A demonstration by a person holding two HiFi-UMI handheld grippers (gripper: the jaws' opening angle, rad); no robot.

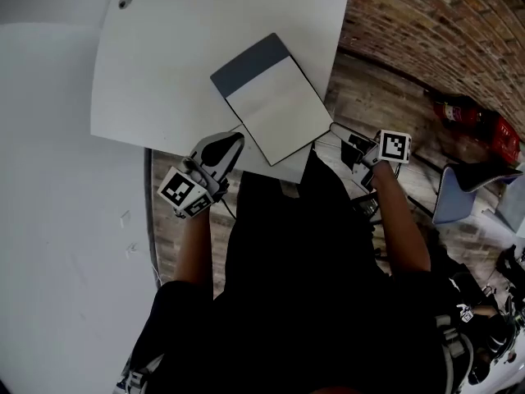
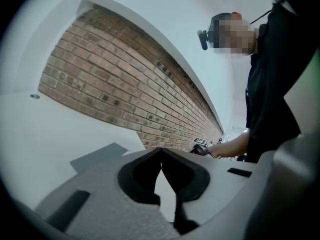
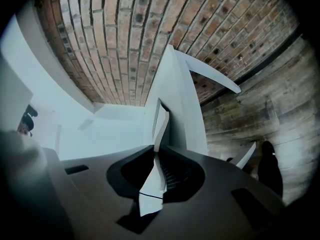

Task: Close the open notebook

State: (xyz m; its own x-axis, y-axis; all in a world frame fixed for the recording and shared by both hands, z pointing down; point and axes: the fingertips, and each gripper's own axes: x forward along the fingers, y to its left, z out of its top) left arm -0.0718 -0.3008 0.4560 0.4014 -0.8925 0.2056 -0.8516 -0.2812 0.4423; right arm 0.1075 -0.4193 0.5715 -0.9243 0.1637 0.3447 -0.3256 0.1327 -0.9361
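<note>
The open notebook (image 1: 279, 109) lies on the white table (image 1: 164, 72) near its front edge, with a dark grey part (image 1: 250, 64) at the far end and a white page toward me. My right gripper (image 1: 336, 128) is at the notebook's right corner. In the right gripper view its jaws (image 3: 156, 154) are pressed together on a thin white edge of the notebook (image 3: 161, 124), which rises from between them. My left gripper (image 1: 236, 139) is shut and empty beside the notebook's left edge. In the left gripper view its tips (image 2: 161, 153) meet, with the grey part (image 2: 97, 156) to the left.
A brick wall (image 2: 125, 94) runs behind the table. To the right is wooden floor (image 1: 385, 97), with a red object (image 1: 472, 117) and a grey-blue chair (image 1: 463, 189) on it. The table has a small cable hole (image 1: 125, 1) at its far left. My body stands against the table's front edge.
</note>
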